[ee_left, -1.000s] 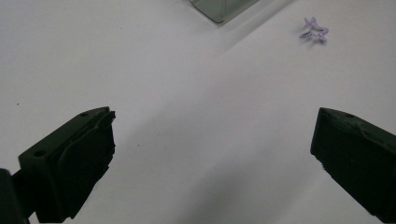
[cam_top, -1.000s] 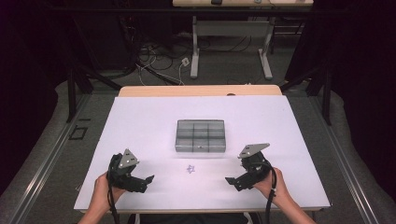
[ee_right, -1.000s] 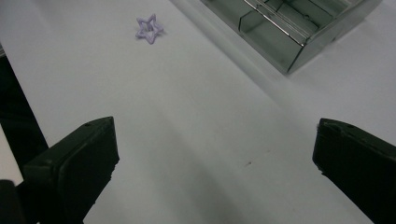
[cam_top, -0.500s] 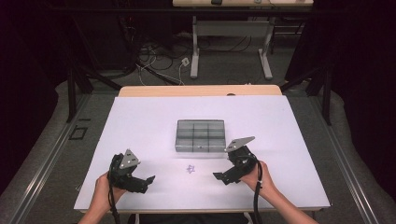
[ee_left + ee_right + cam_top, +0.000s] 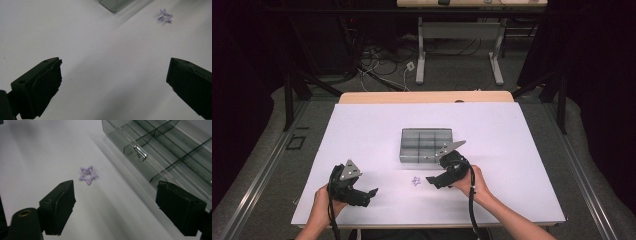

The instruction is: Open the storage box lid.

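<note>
A small purple star-shaped piece (image 5: 415,181) lies flat on the white table (image 5: 362,135), just in front of a smoky clear compartment box (image 5: 426,145). My right gripper (image 5: 432,181) is low over the table immediately right of the star, pointing left at it. In the right gripper view the star (image 5: 88,175) lies ahead of the right gripper (image 5: 115,195), nearer its left jaw. The jaws have just been closing a little, stand open and have nothing between them. My left gripper (image 5: 367,196) rests open at the front left. From there the star (image 5: 165,15) is far off.
The box (image 5: 175,150) has several empty compartments and a small latch on its near wall, close to my right gripper's right jaw. Its corner (image 5: 112,5) shows at the top of the left gripper view. Beyond the table are desk legs and floor cables.
My right gripper has moved left along the front of the box, closing on the star. The left gripper has stayed where it was.
</note>
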Motion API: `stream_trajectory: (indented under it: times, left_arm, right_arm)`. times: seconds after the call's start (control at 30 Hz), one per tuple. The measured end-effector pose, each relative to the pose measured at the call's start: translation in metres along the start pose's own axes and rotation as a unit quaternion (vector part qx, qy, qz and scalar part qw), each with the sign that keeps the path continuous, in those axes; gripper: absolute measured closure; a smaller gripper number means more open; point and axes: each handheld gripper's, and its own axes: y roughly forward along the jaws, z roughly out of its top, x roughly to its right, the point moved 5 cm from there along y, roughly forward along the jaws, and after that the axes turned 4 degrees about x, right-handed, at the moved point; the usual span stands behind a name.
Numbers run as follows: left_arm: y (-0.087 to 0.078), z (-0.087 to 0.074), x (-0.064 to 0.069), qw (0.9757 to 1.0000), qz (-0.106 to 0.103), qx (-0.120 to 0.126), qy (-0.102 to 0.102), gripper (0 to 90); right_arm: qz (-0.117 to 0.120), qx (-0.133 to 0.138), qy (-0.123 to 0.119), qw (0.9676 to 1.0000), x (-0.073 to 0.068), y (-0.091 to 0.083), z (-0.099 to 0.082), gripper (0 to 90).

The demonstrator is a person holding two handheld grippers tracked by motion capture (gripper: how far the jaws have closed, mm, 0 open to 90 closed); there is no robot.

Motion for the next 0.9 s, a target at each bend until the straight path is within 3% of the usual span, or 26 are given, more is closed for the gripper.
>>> stream_trajectory:
  times: [0.03, 0.13, 0.23, 0.3, 0.37, 0.47, 0.5, 0.77, 0.9]
  left_arm:
    - [0.0, 0.0, 0.0, 1.0, -0.002, -0.001, 0.002, 0.0]
    - [0.0, 0.0, 0.001, 1.0, 0.0, -0.001, 0.003, 0.0]
    - [0.0, 0.0, 0.0, 1.0, 0.0, 0.001, 0.002, 0.0]
    - [0.0, 0.0, 0.0, 1.0, -0.004, -0.003, 0.003, 0.0]
    - [0.0, 0.0, 0.001, 0.9999, -0.008, -0.005, 0.005, 0.0]
    - [0.0, 0.001, 0.002, 0.9999, -0.01, -0.005, 0.008, 0.0]
    - [0.0, 0.001, 0.002, 0.9999, -0.01, -0.005, 0.008, 0.0]
    - [0.001, 0.001, 0.002, 0.9998, -0.014, -0.009, 0.012, 0.0]
    - [0.002, 0.001, 0.003, 0.9998, -0.016, -0.007, 0.011, 0.0]
  right_arm:
    - [-0.003, 0.007, -0.004, 1.0, -0.001, 0.004, 0.004, 25.1]
    - [-0.005, 0.004, -0.009, 0.9999, -0.002, 0.008, 0.007, 27.5]
    - [-0.015, 0.003, -0.01, 0.9998, -0.001, 0.013, 0.011, 36.6]
    - [-0.024, 0.005, -0.003, 0.9997, -0.001, 0.014, 0.013, 42.4]
    - [-0.025, 0.033, 0.007, 0.9991, 0.001, 0.018, 0.012, 51.0]
    - [-0.031, 0.03, 0.016, 0.9989, 0.002, 0.02, 0.011, 55.6]
    - [-0.038, 0.032, 0.022, 0.9985, 0.005, 0.022, 0.011, 61.0]
    - [-0.045, 0.027, 0.046, 0.9975, 0.014, 0.029, 0.005, 72.2]
    - [-0.06, 0.029, 0.053, 0.9963, 0.017, 0.033, 0.002, 78.3]
